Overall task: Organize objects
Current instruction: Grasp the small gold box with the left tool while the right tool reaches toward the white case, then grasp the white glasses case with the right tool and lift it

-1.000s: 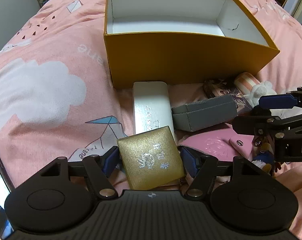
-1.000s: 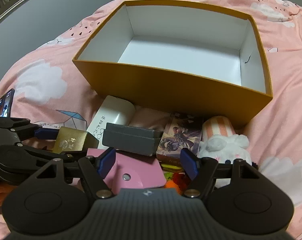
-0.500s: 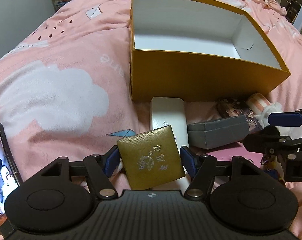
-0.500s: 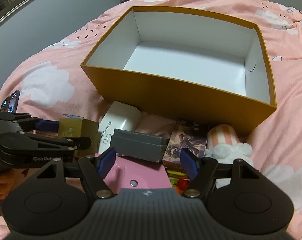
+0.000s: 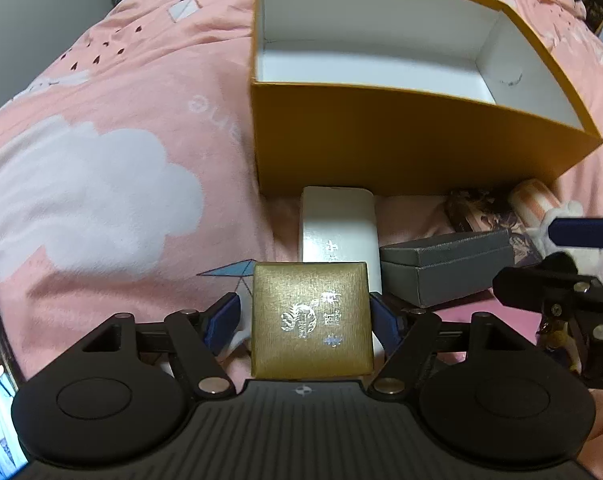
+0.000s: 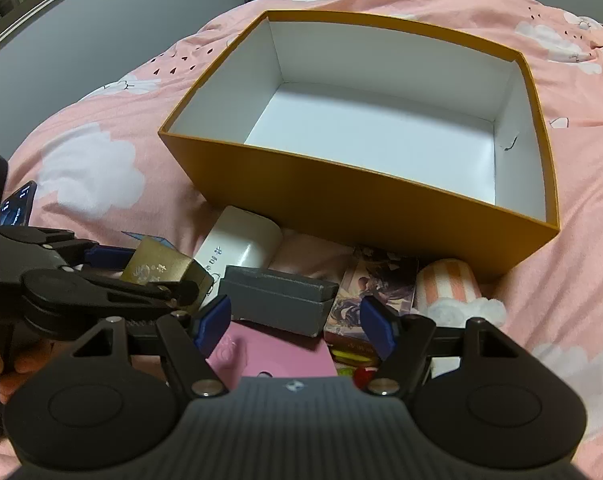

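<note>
My left gripper (image 5: 307, 320) is shut on a small gold box (image 5: 311, 318) with silver print and holds it above the bed, in front of the open orange box (image 5: 401, 152). In the right wrist view the gold box (image 6: 157, 268) sits in the left gripper (image 6: 141, 276) at the left. My right gripper (image 6: 295, 320) is open and empty, above a grey box (image 6: 277, 300) and a pink pouch (image 6: 269, 356). The orange box (image 6: 341, 200) shows a white, bare inside.
A white case (image 5: 337, 224), a grey box (image 5: 445, 268), an illustrated card box (image 6: 373, 292) and a striped plush (image 6: 449, 288) lie before the orange box on the pink bedspread (image 5: 101, 160). A phone (image 6: 17, 204) lies at the left.
My left gripper has lifted the gold box and moved left and closer to the orange box, turning the gold box square. My right gripper has risen slightly and stays open.
</note>
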